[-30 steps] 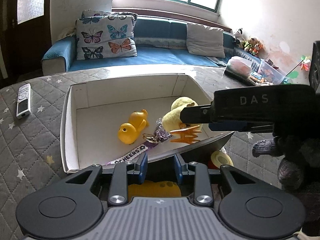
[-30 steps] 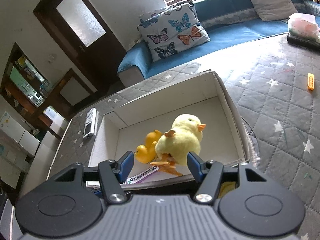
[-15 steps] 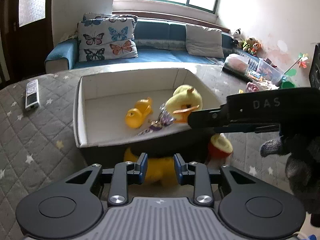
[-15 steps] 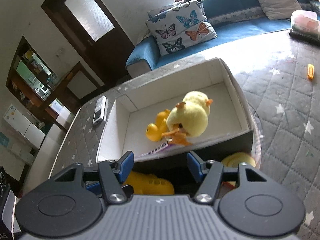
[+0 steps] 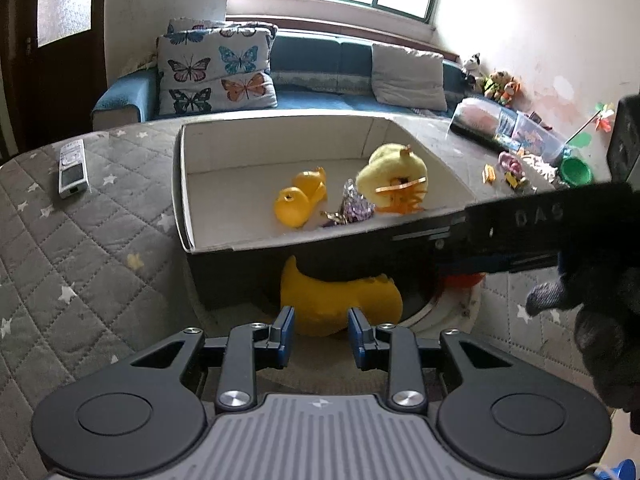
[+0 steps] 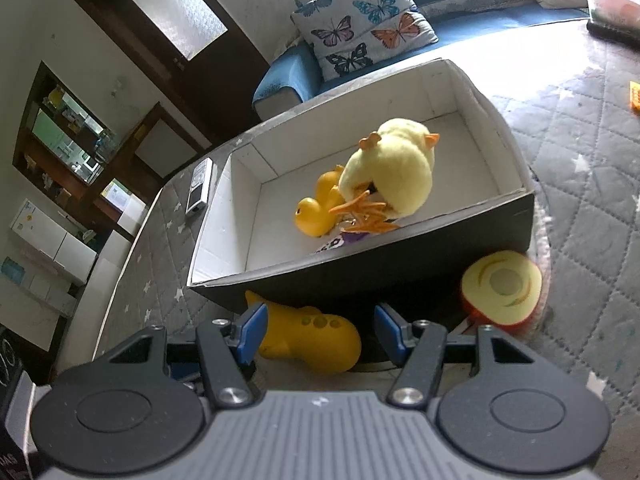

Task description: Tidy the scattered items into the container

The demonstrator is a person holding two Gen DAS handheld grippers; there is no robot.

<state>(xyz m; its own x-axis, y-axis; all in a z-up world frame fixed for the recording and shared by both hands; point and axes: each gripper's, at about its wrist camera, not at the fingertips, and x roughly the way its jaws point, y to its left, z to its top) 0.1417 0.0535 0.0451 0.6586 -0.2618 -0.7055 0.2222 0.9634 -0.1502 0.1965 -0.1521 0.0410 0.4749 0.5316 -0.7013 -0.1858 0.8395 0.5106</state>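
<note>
A dark box with a white inside (image 5: 280, 242) (image 6: 400, 264) holds a plush yellow chick (image 5: 392, 172) (image 6: 392, 172), a yellow rubber duck (image 5: 296, 204) (image 6: 316, 212) and a purple keychain (image 5: 354, 208). On the quilt against its near wall lie a yellow rubber toy (image 5: 340, 300) (image 6: 316, 336) and a toy apple half (image 6: 500, 284). My left gripper (image 5: 320, 336) is open, its pads just short of the yellow toy. My right gripper (image 6: 318, 334) is open too, with the same toy showing between its pads untouched. A gloved hand (image 5: 600, 320) carries it.
A remote (image 5: 72, 168) (image 6: 198, 186) lies on the grey star quilt left of the box. Small toys and bins (image 5: 520, 168) crowd the far right. A blue sofa with butterfly cushions (image 5: 216, 68) runs behind. An orange piece (image 6: 634, 98) lies far right.
Both grippers drew back from over the box and sank toward the quilt. The yellow toy and apple half in front of the box came into full view. The jaws look unchanged.
</note>
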